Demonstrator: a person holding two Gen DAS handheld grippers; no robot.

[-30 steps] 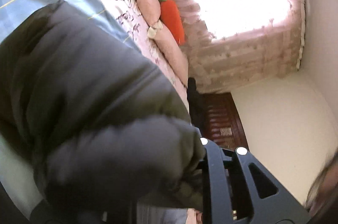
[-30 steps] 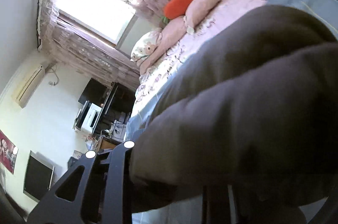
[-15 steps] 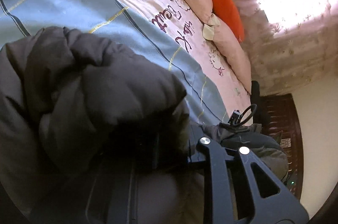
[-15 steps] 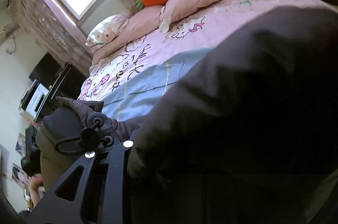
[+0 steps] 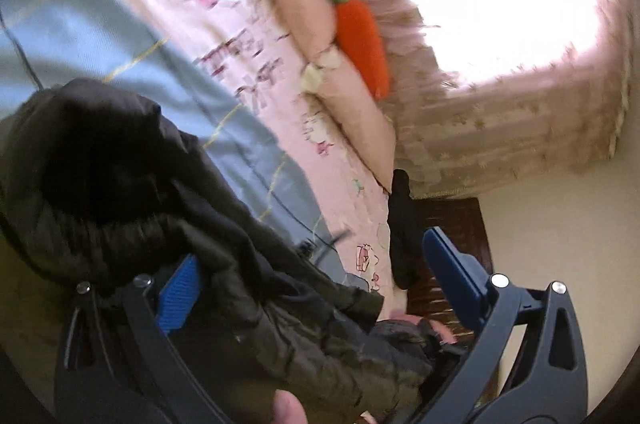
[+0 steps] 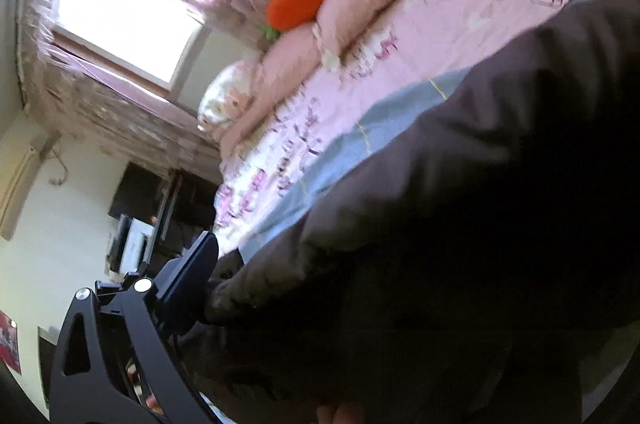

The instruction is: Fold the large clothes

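A large dark olive puffer jacket (image 5: 132, 192) lies bunched on the bed. In the left wrist view my left gripper (image 5: 316, 276) is open, its blue pads (image 5: 178, 294) wide apart, with jacket fabric lying between them. In the right wrist view the jacket (image 6: 460, 224) fills most of the frame. Of my right gripper only the left finger (image 6: 188, 272) shows, against the jacket's edge; the other finger is hidden behind the fabric. The frames are blurred by motion.
The bed has a pink cartoon-print sheet (image 5: 224, 36) and a blue blanket (image 5: 80, 36). Pink pillows (image 6: 360, 12) and an orange carrot plush (image 5: 362, 44) lie by the curtained window (image 5: 500, 4). A dark wooden cabinet (image 5: 452, 224) stands beside the bed.
My left gripper has opened and let go of the jacket, which has dropped lower. Both cameras have swung; the right gripper's finger has moved outward off the fabric.
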